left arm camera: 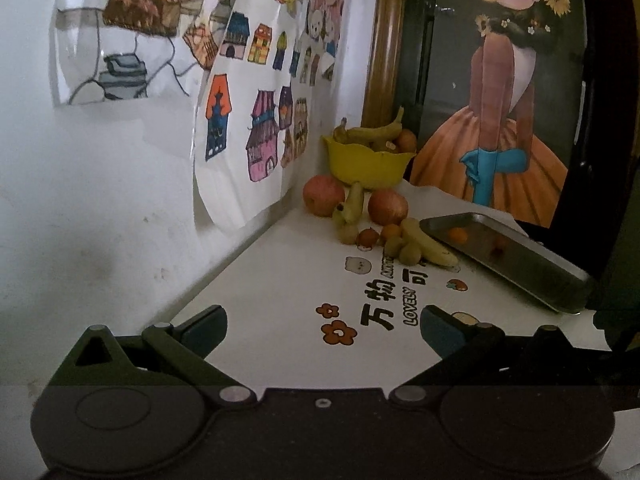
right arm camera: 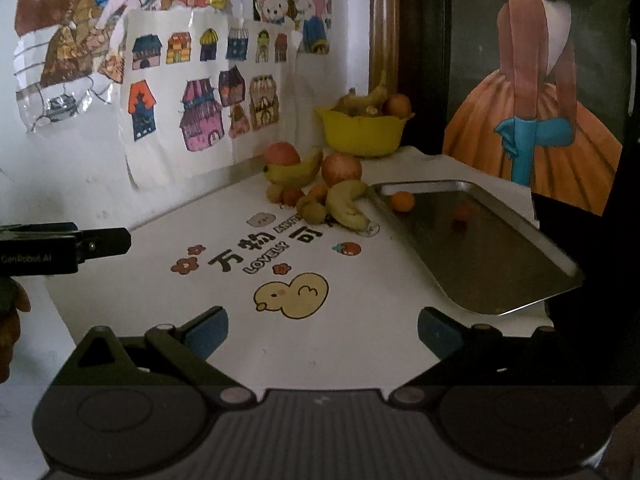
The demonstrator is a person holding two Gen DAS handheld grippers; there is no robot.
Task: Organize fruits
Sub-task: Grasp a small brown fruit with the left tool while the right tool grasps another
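Note:
A pile of fruit lies at the far side of the white table: two red apples (left arm camera: 323, 194) (right arm camera: 341, 169), bananas (left arm camera: 428, 242) (right arm camera: 348, 204), small oranges (left arm camera: 390, 233) and green kiwis (left arm camera: 409, 253). A yellow bowl (left arm camera: 366, 164) (right arm camera: 362, 131) behind holds bananas and an orange. A steel tray (left arm camera: 516, 258) (right arm camera: 480, 240) on the right holds one small orange (right arm camera: 402, 201). My left gripper (left arm camera: 322, 330) is open and empty, well short of the pile. My right gripper (right arm camera: 322, 330) is open and empty near the tray's front corner.
The table (right arm camera: 360, 300) has printed cartoons and letters. A wall with children's drawings (left arm camera: 256, 120) runs along the left. A framed picture (left arm camera: 500, 100) stands behind the bowl and tray. The left gripper's body (right arm camera: 60, 246) shows at the left edge of the right wrist view.

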